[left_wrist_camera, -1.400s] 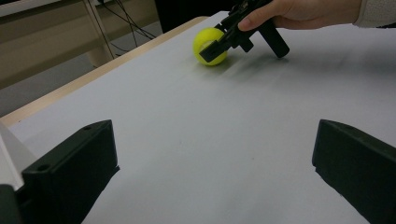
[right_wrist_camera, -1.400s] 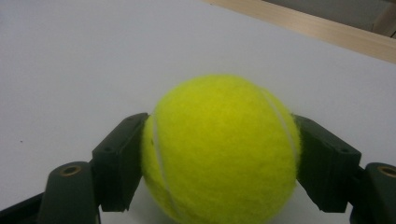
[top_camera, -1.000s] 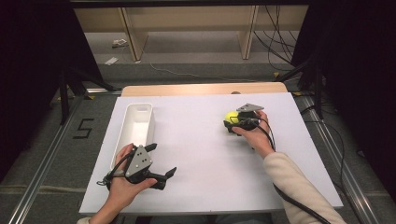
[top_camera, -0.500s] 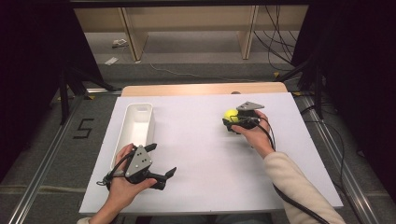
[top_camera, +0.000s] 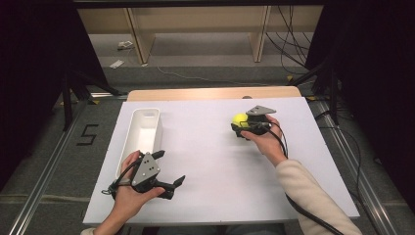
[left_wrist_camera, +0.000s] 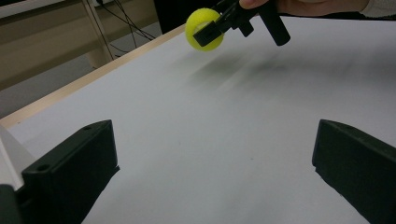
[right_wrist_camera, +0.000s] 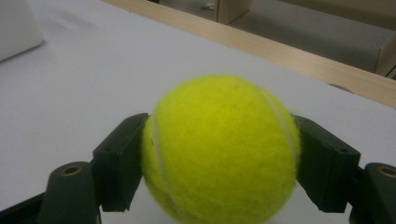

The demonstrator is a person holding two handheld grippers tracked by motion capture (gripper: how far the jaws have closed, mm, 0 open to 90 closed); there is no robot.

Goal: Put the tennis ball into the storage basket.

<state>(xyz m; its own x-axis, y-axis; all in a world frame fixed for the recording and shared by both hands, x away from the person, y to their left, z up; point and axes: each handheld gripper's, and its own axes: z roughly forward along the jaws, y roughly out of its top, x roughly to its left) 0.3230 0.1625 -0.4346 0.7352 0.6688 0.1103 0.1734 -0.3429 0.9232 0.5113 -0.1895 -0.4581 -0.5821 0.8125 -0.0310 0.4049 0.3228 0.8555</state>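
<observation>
A yellow tennis ball (top_camera: 240, 118) is held a little above the white table top at the right, with my right gripper (top_camera: 238, 125) shut on it. In the right gripper view the ball (right_wrist_camera: 222, 149) sits squeezed between both black jaws. The left gripper view shows the same ball (left_wrist_camera: 201, 29) far off, lifted, with its shadow on the table. My left gripper (top_camera: 171, 172) rests low near the table's front left, open, nothing between its jaws. A white oblong bin (top_camera: 142, 132) stands just beyond it.
The white table top (top_camera: 210, 161) spreads between the two grippers. A wooden strip (top_camera: 215, 93) runs along the far edge. Cables trail from each gripper toward the person. Shelving and dark frames stand behind the table.
The right gripper has lifted the ball slightly and shifted a little away from the person. The left hand has stayed in place.
</observation>
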